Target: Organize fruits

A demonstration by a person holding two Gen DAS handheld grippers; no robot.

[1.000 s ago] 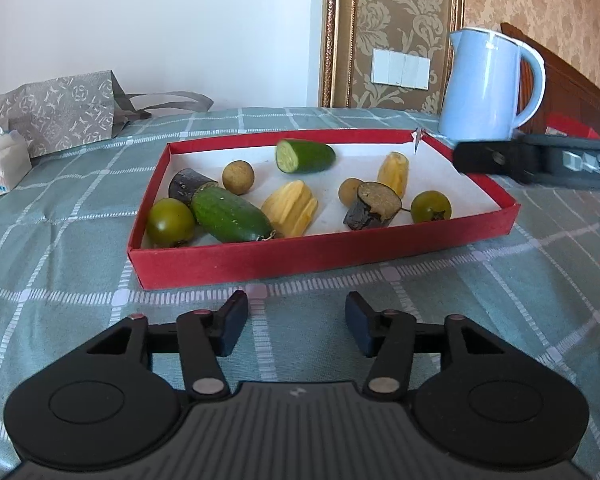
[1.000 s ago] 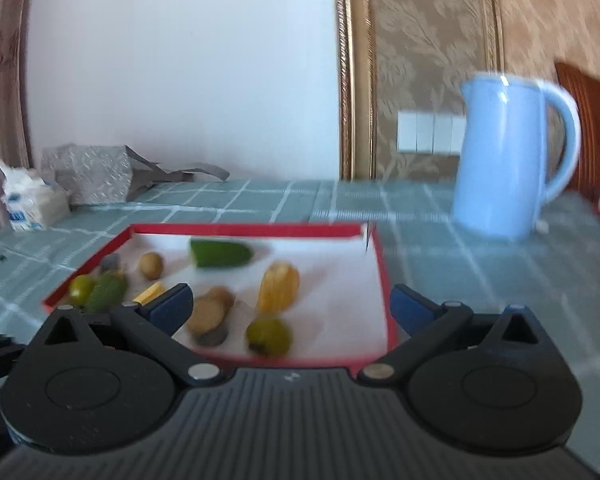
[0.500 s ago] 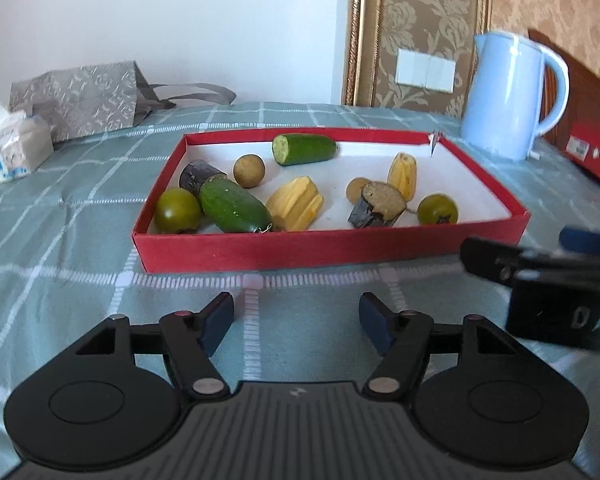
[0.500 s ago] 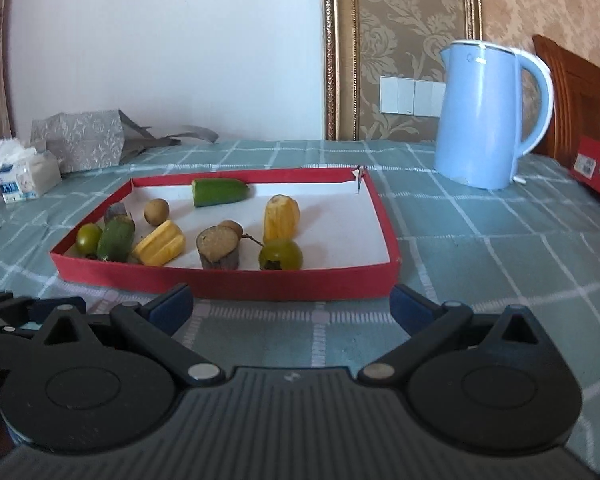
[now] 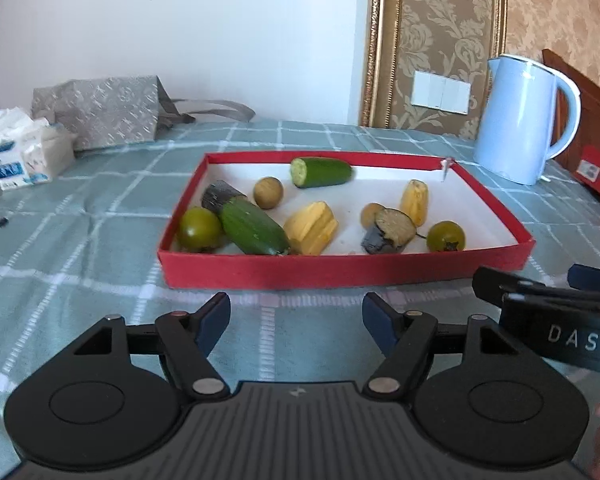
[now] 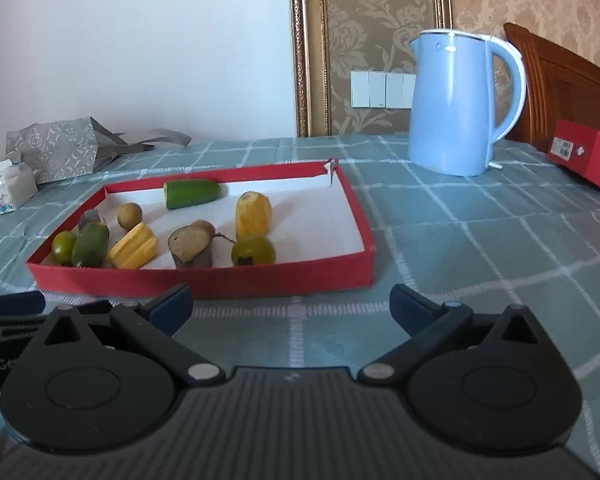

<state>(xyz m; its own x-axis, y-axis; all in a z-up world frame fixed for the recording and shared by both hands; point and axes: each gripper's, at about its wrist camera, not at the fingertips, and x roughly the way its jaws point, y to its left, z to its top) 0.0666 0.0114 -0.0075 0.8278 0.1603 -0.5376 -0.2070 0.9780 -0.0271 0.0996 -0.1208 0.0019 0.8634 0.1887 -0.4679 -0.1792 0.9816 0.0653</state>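
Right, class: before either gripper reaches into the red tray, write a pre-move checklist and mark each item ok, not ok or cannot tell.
1. Left gripper empty, jaws just been opening: ok.
2. Right gripper open, empty: ok.
3. Both grippers short of the tray, touching no fruit: ok.
4. Fruit all inside the tray: ok.
5. Every piece free to grasp: not ok; the near cucumber lies against the tomato.
6. Kettle clear of the tray: ok.
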